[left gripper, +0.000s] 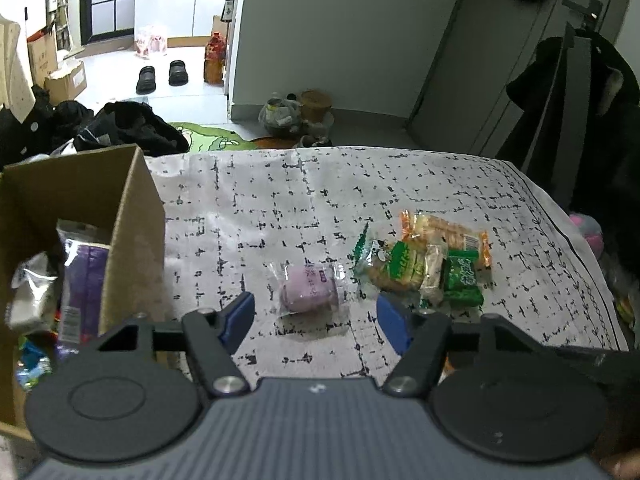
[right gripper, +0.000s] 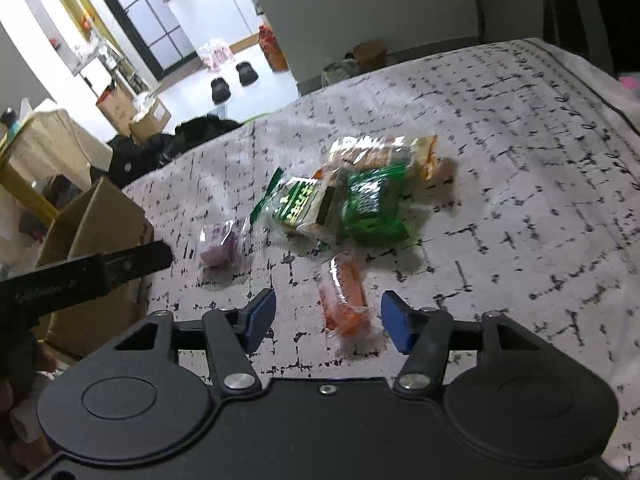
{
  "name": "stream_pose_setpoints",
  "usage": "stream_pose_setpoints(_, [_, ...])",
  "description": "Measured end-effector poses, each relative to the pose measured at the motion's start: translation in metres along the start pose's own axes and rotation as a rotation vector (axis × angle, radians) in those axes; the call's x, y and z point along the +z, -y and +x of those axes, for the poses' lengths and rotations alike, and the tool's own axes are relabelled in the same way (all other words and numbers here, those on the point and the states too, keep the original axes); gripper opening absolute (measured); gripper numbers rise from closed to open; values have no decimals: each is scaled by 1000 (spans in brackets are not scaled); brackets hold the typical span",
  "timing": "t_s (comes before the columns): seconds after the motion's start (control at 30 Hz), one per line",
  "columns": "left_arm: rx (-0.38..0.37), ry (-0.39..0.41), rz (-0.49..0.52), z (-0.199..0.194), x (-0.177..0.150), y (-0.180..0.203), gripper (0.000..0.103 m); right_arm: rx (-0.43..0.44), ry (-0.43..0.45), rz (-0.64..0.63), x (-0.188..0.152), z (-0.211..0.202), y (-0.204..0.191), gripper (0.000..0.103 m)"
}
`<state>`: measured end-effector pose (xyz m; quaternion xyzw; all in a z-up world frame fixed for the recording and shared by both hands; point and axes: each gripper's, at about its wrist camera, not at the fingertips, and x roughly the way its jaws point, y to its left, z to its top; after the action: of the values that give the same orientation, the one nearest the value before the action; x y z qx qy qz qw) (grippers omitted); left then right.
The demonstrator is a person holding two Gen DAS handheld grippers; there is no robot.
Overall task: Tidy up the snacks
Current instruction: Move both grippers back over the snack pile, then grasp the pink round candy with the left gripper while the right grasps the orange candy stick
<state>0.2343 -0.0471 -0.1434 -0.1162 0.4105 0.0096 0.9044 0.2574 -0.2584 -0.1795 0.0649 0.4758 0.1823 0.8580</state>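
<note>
A purple wrapped snack lies on the patterned tablecloth just ahead of my open, empty left gripper, between its blue pads. A pile of green and orange snack packets lies to its right. A cardboard box with several snacks inside stands at the left. In the right wrist view my right gripper is open with an orange wrapped snack lying between its fingers on the cloth. The pile, the purple snack and the box lie beyond.
The table's far edge drops to a floor with black clothes, shoes and bags. A dark coat hangs at the right. The left gripper's arm reaches across the box in the right wrist view.
</note>
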Motion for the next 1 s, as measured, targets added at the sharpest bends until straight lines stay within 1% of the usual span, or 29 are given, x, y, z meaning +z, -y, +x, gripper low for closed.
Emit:
stream_pose_setpoints(0.07, [5, -10, -11, 10, 1, -2, 67, -21, -19, -6, 0, 7, -3, 48])
stream_pose_setpoints(0.17, [12, -23, -23, 25, 2, -4, 67, -31, -33, -4, 2, 16, -4, 46])
stream_pose_setpoints(0.4, [31, -46, -15, 52, 3, -1, 67, -62, -59, -61, 3, 28, -11, 45])
stream_pose_setpoints(0.5, [45, -44, -19, 61, 3, 0, 67, -67, -60, -63, 5, 32, -11, 46])
stream_pose_setpoints(0.63, [66, -38, -15, 72, 4, 2, 67, -96, -62, -102, 5, 36, -18, 46])
stream_pose_setpoints(0.7, [69, -43, -23, 78, 4, 2, 67, -137, -57, -119, 4, 37, -21, 37])
stream_pose_setpoints(0.73, [75, -41, -21, 80, 4, 2, 67, -152, -52, -113, 5, 36, -20, 29])
stream_pose_setpoints(0.77, [82, -37, -14, 81, 4, 4, 66, -160, -49, -97, 5, 36, -17, 23])
stream_pose_setpoints(0.83, [88, -38, -4, 82, 5, 6, 54, -150, -45, -73, 5, 34, -13, 22])
stream_pose_setpoints(0.9, [106, -32, 3, 81, 4, 8, 46, -160, -41, -67, 4, 31, -12, 21])
stream_pose_setpoints(0.93, [102, -29, 0, 80, 4, 8, 43, -161, -40, -59, 4, 30, -10, 21])
stream_pose_setpoints(1.0, [100, -31, -2, 76, 4, 7, 40, -162, -36, -28, 3, 26, -6, 21])
